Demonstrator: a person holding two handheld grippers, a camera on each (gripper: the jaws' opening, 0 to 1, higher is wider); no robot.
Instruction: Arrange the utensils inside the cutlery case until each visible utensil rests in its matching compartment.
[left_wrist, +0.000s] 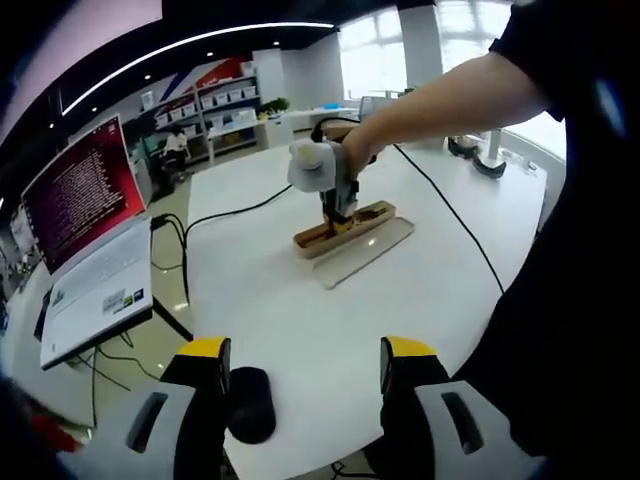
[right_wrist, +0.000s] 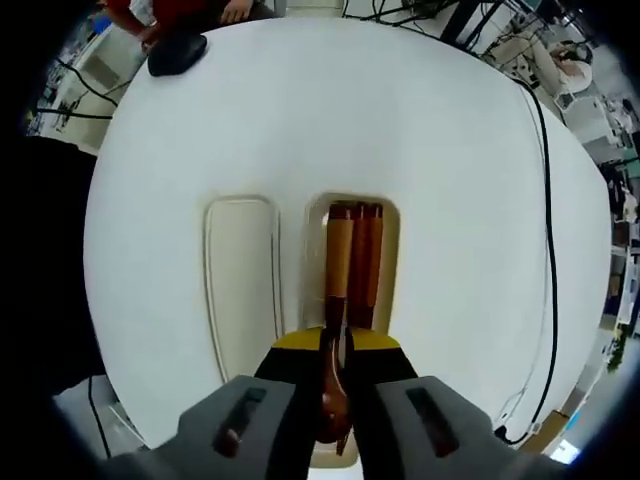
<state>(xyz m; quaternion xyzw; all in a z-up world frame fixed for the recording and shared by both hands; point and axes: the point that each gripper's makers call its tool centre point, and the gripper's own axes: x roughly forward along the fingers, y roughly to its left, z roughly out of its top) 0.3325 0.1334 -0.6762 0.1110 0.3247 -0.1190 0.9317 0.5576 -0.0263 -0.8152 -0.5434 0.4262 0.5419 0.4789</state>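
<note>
On the white round table lies the cutlery case (left_wrist: 372, 214), a long pale wooden tray, with its lid (left_wrist: 368, 252) flat beside it. In the right gripper view the case (right_wrist: 390, 262) holds two brown wooden handles (right_wrist: 352, 262) side by side, and the lid (right_wrist: 240, 285) lies to its left. My right gripper (right_wrist: 335, 345) is shut on a dark wooden utensil (right_wrist: 334, 400) over the case's near end. A person's arm holds that right gripper (left_wrist: 340, 220) down at the case. My left gripper (left_wrist: 307, 352) stands open at the table's near edge, holding nothing.
A black mouse (left_wrist: 250, 405) sits by my left gripper's fingers, also seen as the mouse (right_wrist: 177, 52) across the table. An open laptop (left_wrist: 95, 250) stands on the left. A black cable (left_wrist: 455, 215) runs across the table past the case. Shelves stand at the back.
</note>
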